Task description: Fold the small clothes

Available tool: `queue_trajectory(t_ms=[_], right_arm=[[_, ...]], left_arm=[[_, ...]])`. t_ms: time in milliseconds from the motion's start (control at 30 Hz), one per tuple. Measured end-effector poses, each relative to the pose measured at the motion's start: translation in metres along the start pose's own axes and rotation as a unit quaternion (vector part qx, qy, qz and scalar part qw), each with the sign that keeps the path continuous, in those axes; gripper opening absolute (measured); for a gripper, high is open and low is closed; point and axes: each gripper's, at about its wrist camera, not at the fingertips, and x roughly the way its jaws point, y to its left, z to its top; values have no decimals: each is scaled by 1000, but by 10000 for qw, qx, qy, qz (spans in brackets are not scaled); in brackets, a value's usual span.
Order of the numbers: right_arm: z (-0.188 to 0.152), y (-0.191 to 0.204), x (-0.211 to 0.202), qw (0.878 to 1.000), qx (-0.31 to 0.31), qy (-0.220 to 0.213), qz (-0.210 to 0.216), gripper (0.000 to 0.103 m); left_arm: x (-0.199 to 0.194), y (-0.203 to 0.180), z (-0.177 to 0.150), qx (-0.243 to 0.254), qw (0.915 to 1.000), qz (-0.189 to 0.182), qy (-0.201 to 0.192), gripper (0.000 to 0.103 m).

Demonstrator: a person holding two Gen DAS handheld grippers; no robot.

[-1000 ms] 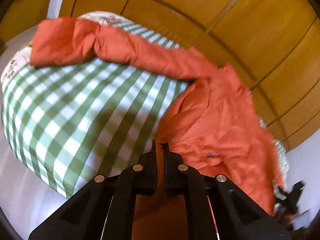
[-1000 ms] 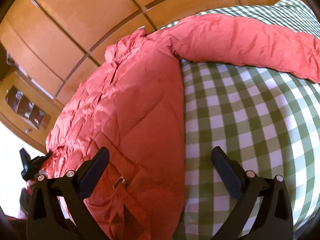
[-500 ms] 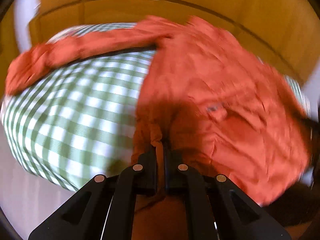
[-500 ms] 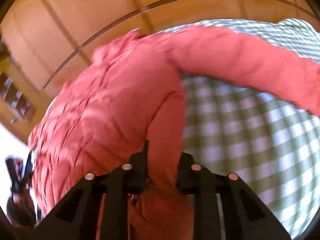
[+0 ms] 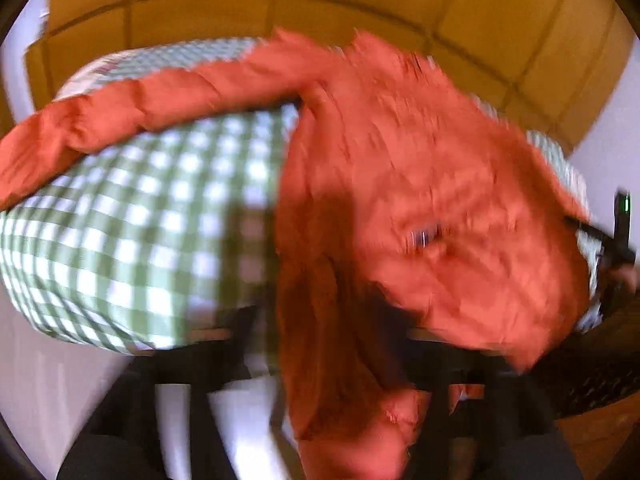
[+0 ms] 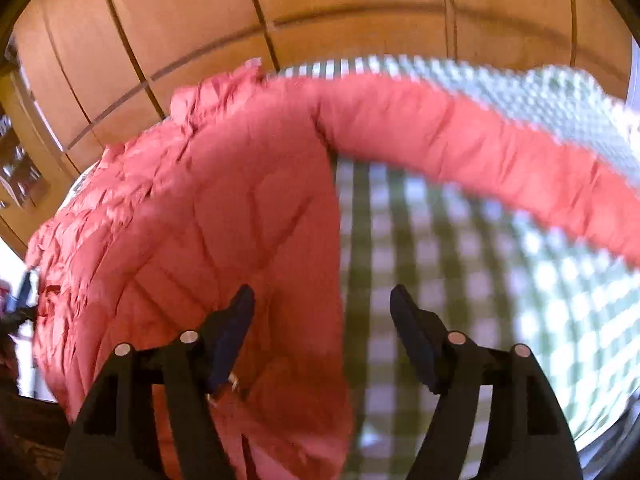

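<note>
An orange-red puffer jacket [image 5: 420, 184] lies on a bed with a green-and-white checked cover [image 5: 132, 216]. One sleeve [image 5: 132, 112] stretches out to the left across the cover. In the left wrist view the frame is blurred; my left gripper [image 5: 332, 320] has its fingers spread apart, with the jacket's hem hanging loose between them. In the right wrist view the jacket [image 6: 208, 216] fills the left half and the sleeve [image 6: 480, 148] runs to the right. My right gripper [image 6: 320, 312] is open, its fingers either side of the jacket's edge.
Wooden wardrobe doors [image 6: 320, 8] stand behind the bed. A pale floor [image 5: 60, 380] shows below the bed's near edge. The other gripper shows at the far right of the left wrist view [image 5: 620, 232].
Both grippers were shut on the jacket's lower edge half a second ago and have now opened, letting it go. The jacket lies spread flatter across the bed.
</note>
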Motion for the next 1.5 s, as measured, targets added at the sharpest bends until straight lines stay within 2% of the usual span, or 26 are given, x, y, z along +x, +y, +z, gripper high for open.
queue_trajectory(t_ms=[33, 67, 100, 167, 200, 300, 367, 467, 533, 600, 733, 833, 867, 933, 967, 1000, 1067, 1133, 1200, 1233, 1300, 1367, 1400, 1433, 1467, 1500], right_arm=[[9, 3, -3, 9998, -59, -142, -92, 77], [19, 7, -5, 9992, -117, -317, -213, 86], [28, 12, -4, 9985, -165, -434, -283, 91], [46, 24, 4, 9967, -329, -624, -407, 96], [52, 29, 10, 9959, -398, -647, -490, 99], [76, 53, 49, 9929, -604, -487, -896, 101], [88, 62, 73, 9896, -632, -189, -1275, 101], [101, 65, 100, 9916, -299, 1, -1256, 101], [103, 63, 113, 9940, -32, -51, -1091, 101], [98, 62, 131, 9938, 37, 160, -1100, 101], [91, 50, 144, 9953, 366, 318, -833, 101], [89, 41, 143, 9958, 581, 321, -634, 101], [88, 40, 142, 9958, 586, 312, -629, 101], [88, 42, 143, 9958, 542, 302, -678, 101], [88, 42, 143, 9957, 524, 304, -699, 101], [89, 43, 145, 9957, 516, 311, -710, 101], [89, 43, 146, 9957, 530, 314, -692, 101], [89, 43, 145, 9958, 552, 317, -661, 101], [89, 42, 145, 9958, 559, 322, -652, 101], [89, 43, 145, 9958, 558, 324, -653, 101], [89, 42, 145, 9958, 561, 324, -650, 101], [89, 42, 146, 9958, 559, 324, -651, 101], [89, 42, 146, 9958, 554, 331, -647, 101], [89, 42, 147, 9959, 543, 341, -640, 101], [90, 42, 149, 9959, 529, 350, -639, 101], [90, 42, 149, 9959, 521, 351, -647, 101]], left_arm=[[-11, 5, 5, -124, 9993, -101, -325, 93], [-18, 8, 7, -207, 9984, -199, -493, 93], [-24, 13, 13, -349, 9970, -290, -631, 93], [-29, 23, 22, -597, 9947, -218, -805, 94], [-27, 31, 29, -801, 9929, -16, -877, 94], [-15, 49, 43, -1425, 9848, 312, -946, 94], [-6, 71, 52, -1991, 9745, 340, -979, 94], [15, 107, 60, -3067, 9465, 239, -975, 94], [23, 122, 61, -3457, 9326, 252, -1007, 94], [29, 138, 64, -3795, 9172, 277, -1184, 94], [23, 156, 75, -3981, 8995, 625, -1687, 94], [17, 179, 74, -4435, 8664, 956, -2087, 94], [15, 187, 71, -4646, 8525, 967, -2194, 94], [14, 207, 61, -5138, 8180, 766, -2471, 94], [12, 214, 60, -5269, 8059, 739, -2598, 94], [11, 219, 62, -5334, 7999, 755, -2643, 94], [12, 229, 66, -5399, 7947, 715, -2683, 93], [10, 242, 66, -5556, 7794, 632, -2825, 78], [15, 252, 61, -5825, 7629, 551, -2749, 31], [19, 261, 57, -5996, 7526, 361, -2697, 23], [17, 264, 52, -6090, 7420, 195, -2797, 5], [1, 262, 56, -5882, 7474, 344, -3070, 4], [-11, 262, 57, -5766, 7465, 452, -3290, 4], [-16, 264, 58, -5755, 7450, 509, -3333, 4], [-14, 268, 57, -5775, 7471, 515, -3251, 4], [-7, 273, 58, -5796, 7542, 606, -3027, 4]])
